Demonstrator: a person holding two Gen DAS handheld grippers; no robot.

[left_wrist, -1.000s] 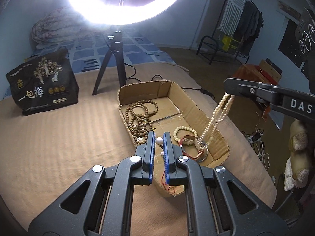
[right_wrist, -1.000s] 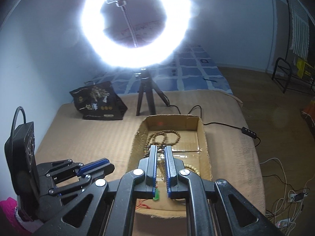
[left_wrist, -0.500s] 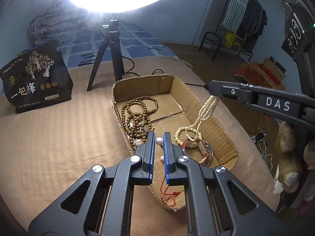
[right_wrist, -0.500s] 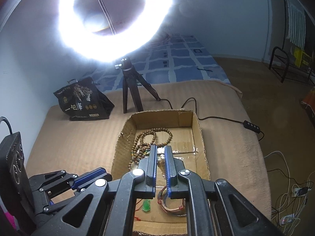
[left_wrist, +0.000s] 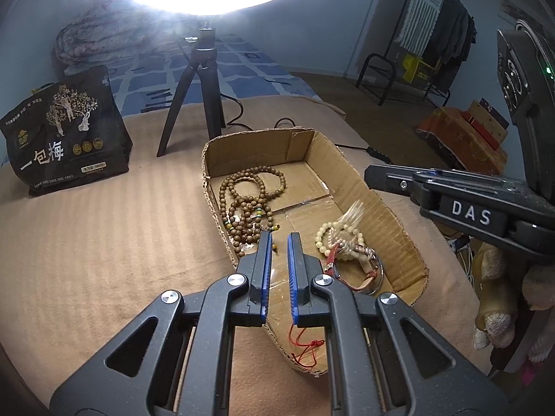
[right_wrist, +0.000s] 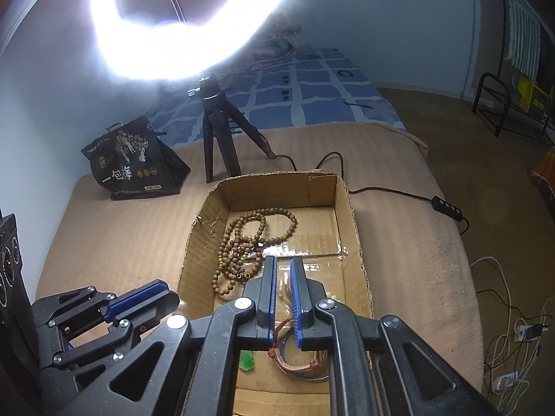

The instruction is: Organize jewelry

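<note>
An open cardboard box (left_wrist: pixel 347 170) (right_wrist: pixel 277 187) lies on the beige bed cover. Inside are a brown wooden bead string (left_wrist: pixel 249 204) (right_wrist: pixel 249 239), a cream bead bracelet (left_wrist: pixel 329 235), a red-strapped bangle (left_wrist: pixel 350 274) (right_wrist: pixel 298 364) and a green pendant (right_wrist: pixel 248 360) with a red cord (left_wrist: pixel 305 343). My right gripper (right_wrist: pixel 281 260) (left_wrist: pixel 369 175) hovers over the box, its jaws opening. A cream bead strand (left_wrist: pixel 353 213) is a blur below its tip, free of the pads. My left gripper (left_wrist: pixel 279 239) (right_wrist: pixel 170 296) sits over the box's near left wall, jaws nearly together, nothing seen between them.
A ring light on a black tripod (left_wrist: pixel 197 97) stands behind the box, with a black printed bag (left_wrist: pixel 66 131) to its left. A cable with an inline switch (right_wrist: pixel 447 206) runs off the bed on the right. Cords and a power strip (right_wrist: pixel 513 378) lie on the floor.
The cream strand hung from the right gripper before; now it is loose and falling into the box. Both grippers sank toward the box. The pearl between the left jaws is gone.
</note>
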